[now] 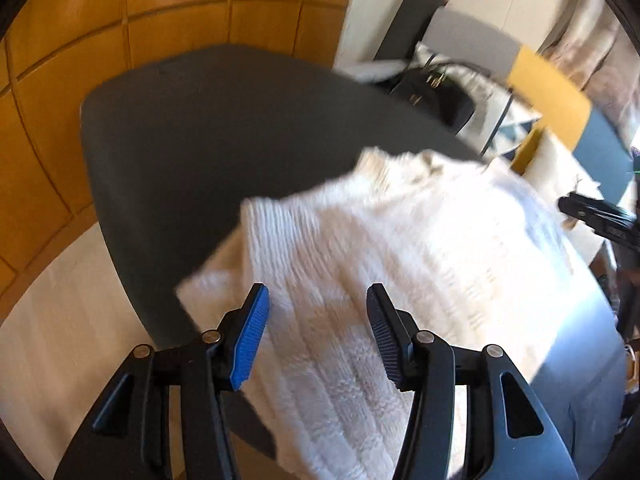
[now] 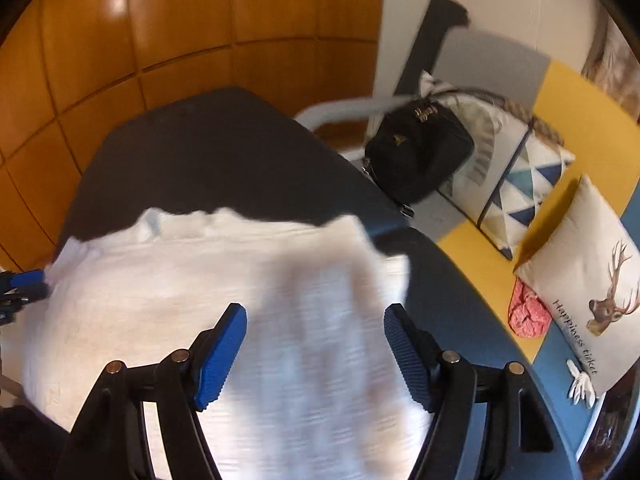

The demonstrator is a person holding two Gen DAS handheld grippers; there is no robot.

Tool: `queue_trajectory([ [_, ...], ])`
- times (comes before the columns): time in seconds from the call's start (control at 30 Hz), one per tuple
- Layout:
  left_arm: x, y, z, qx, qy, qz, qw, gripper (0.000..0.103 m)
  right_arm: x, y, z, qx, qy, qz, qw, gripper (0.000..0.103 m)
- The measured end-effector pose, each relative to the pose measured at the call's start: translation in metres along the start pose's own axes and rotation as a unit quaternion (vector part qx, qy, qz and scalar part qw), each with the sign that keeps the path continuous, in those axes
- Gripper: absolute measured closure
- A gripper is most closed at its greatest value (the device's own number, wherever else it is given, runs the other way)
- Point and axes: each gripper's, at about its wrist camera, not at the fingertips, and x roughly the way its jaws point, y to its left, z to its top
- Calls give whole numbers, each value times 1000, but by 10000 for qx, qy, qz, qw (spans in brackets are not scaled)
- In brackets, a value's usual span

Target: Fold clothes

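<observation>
A white knitted sweater (image 1: 380,248) lies folded on a dark grey table (image 1: 208,128). My left gripper (image 1: 318,300) hangs open over the sweater's near-left part, with the cloth showing below the gap between its pads. In the right wrist view the same sweater (image 2: 224,280) fills the near half of the table (image 2: 224,148). My right gripper (image 2: 316,316) stands open above it, with nothing pressed between its fingers. The left gripper (image 2: 24,284) shows at the sweater's left edge. The right gripper (image 1: 592,216) shows at the sweater's far right side.
Wooden wall panels (image 2: 160,32) stand behind the table. To the right are a black bag (image 2: 420,156), a triangle-patterned cushion (image 2: 532,184), a deer-print cushion (image 2: 592,280) and a pink cloth (image 2: 528,312) on a yellow and blue surface (image 2: 568,92).
</observation>
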Motion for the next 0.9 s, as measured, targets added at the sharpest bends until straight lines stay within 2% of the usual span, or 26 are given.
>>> queue_trajectory([
  [0.07, -7, -9, -1, 82, -225, 273, 9993, 49, 2, 28, -13, 165, -82, -381, 9991, 30],
  [0.17, -24, -30, 6, 322, -538, 694, 9956, 49, 0, 64, -24, 773, -354, -253, 9961, 30],
  [0.2, -30, -37, 9, 404, -638, 835, 9936, 49, -7, 65, -31, 886, -437, -229, 9948, 30],
  [0.3, -48, -46, 17, 337, -938, 764, 9921, 32, -25, 80, -39, 1002, -600, -576, 9915, 30],
  [0.43, -73, -58, 24, 225, -1393, 596, 9882, 20, -29, 112, -25, 1283, -684, -482, 9882, 30],
  [0.6, -85, -71, 23, 442, -1335, 400, 9893, 18, -31, 126, -22, 1618, -581, -567, 9835, 30],
  [0.7, -86, -75, 21, 410, -1192, 210, 9918, 18, -43, 127, -29, 1509, -657, -469, 9852, 30],
  [0.9, -84, -82, 16, 442, -1024, 427, 9928, 18, -55, 140, -37, 1088, -669, -550, 9903, 30],
])
